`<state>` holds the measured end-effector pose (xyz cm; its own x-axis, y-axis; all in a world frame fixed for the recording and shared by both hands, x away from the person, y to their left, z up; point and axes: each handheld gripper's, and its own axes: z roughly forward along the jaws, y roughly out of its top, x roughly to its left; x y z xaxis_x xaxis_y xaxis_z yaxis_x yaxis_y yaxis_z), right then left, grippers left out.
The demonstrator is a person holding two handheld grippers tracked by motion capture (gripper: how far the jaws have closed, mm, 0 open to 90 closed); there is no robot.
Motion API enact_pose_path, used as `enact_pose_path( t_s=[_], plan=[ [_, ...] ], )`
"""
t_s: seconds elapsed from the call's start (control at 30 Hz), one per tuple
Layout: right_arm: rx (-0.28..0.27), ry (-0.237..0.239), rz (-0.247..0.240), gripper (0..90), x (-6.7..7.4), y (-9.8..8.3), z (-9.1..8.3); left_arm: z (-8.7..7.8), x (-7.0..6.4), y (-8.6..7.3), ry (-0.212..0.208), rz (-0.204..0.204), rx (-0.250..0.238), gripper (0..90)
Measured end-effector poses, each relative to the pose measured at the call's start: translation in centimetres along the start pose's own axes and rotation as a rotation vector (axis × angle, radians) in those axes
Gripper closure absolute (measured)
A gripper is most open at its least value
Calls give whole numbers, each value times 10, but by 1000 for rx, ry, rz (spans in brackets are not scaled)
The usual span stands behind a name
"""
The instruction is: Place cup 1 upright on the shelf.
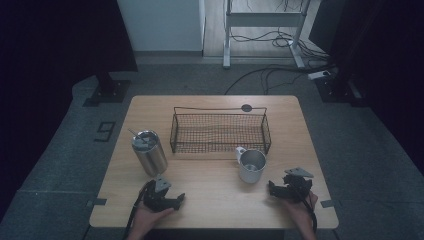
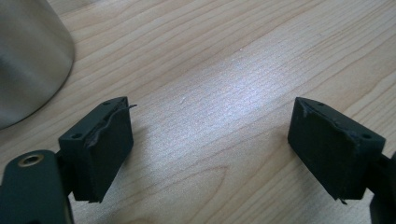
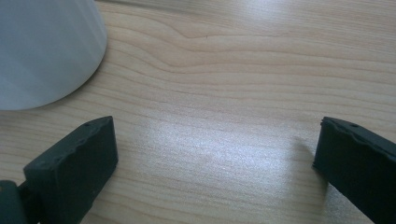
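Near the wooden tabletop's front-left corner, the left gripper rests with jaws wide apart, holding nothing, just in front of the steel tumbler. Toward the front-right corner, the right gripper also gapes empty beside the white handled mug, which stands just in front of the black wire basket.

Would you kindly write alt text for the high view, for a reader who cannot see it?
A wooden table holds a steel tumbler at left, an empty wire basket in the middle and a metal mug at right. At the near edge, hands rest the left gripper and right gripper, both open.
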<state>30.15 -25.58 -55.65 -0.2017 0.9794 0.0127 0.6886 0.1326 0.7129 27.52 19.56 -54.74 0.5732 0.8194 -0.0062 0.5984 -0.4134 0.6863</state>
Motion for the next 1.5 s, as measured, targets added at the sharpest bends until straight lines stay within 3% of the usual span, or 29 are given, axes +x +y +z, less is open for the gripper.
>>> enact_pose_path(
  t_s=[0.27, 0.47, 0.7, 0.87, 1.5],
  plan=[
    [-2, -15, 18, 0, 0, 1, 1, 0, 1, 0, -6, 7, 1, 143],
    [-3, 3, 2, 0, -2, 1, 1, -2, -1, 0, -1, -5, -5, 148],
    [-11, 13, -10, 24, -6, 0, -1, -17, -3, 3, 8, -29, -67, 149],
    [-12, 7, -7, 25, -6, -1, -1, -36, 9, 3, 22, -62, -130, 147],
    [-15, -2, 3, 38, -7, -3, -4, -60, 26, 7, 19, -80, -191, 147]
  ],
)
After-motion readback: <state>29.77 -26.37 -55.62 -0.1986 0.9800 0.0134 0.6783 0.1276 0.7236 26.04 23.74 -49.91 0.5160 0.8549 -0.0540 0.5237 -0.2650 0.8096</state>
